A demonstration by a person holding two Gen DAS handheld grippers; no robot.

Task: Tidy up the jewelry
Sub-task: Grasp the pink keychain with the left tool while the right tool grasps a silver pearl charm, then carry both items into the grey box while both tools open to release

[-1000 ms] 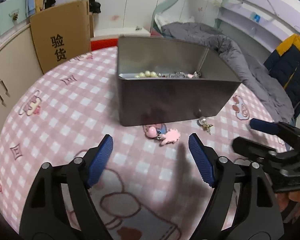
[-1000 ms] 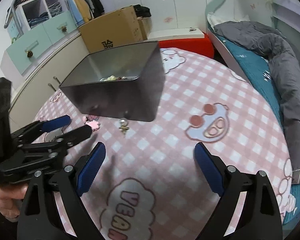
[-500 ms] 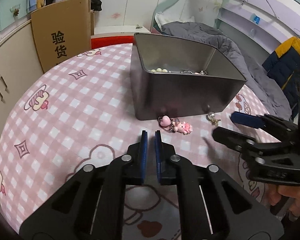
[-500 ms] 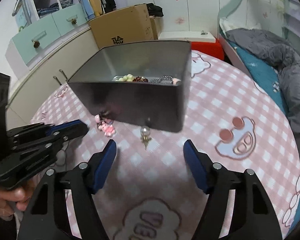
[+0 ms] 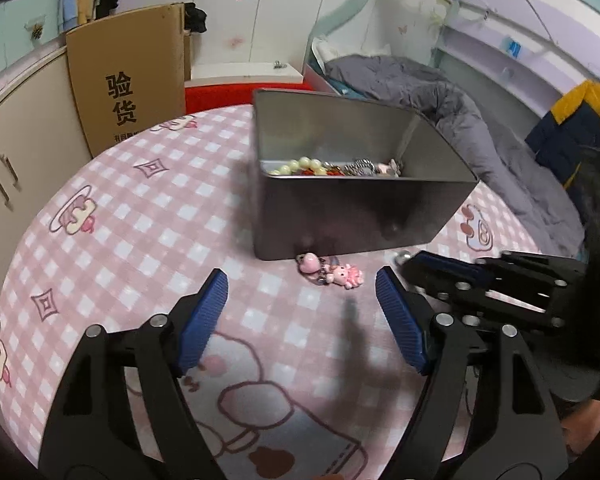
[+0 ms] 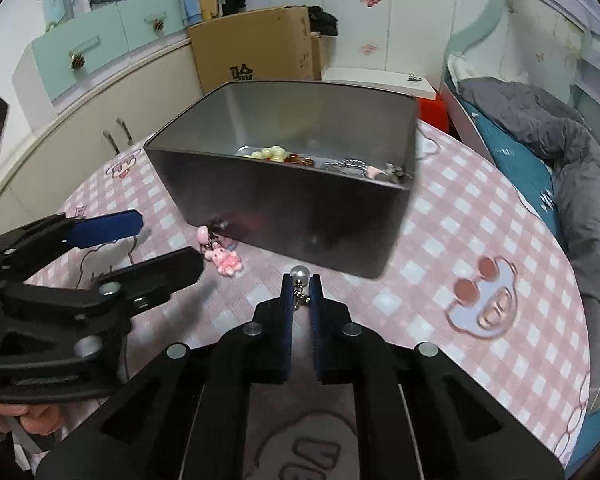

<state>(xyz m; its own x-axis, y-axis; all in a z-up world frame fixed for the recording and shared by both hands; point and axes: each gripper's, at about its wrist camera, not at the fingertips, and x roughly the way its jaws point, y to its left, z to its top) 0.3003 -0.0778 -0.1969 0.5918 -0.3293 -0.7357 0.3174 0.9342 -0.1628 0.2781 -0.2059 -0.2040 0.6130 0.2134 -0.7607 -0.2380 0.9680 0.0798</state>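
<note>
A dark metal box [image 5: 356, 212] [image 6: 300, 208] stands on the pink checked tablecloth and holds a pearl string [image 5: 296, 166] and other jewelry. A pink charm keychain [image 5: 332, 272] [image 6: 222, 258] lies in front of the box. My left gripper [image 5: 300, 312] is open, just short of the keychain. My right gripper [image 6: 300, 298] is shut on a pearl earring [image 6: 300, 274], whose pearl sticks out at the fingertips, close to the box's front wall. The right gripper also shows in the left wrist view [image 5: 452, 272].
A cardboard box [image 5: 128, 80] and cream cabinets [image 5: 16, 148] stand beyond the table's left edge. A bed with a grey quilt [image 5: 440, 92] lies to the right. A red stool [image 5: 228, 96] is behind the table.
My left gripper has opened again after being shut half a second ago. My right gripper has moved forward and closed around the pearl earring.
</note>
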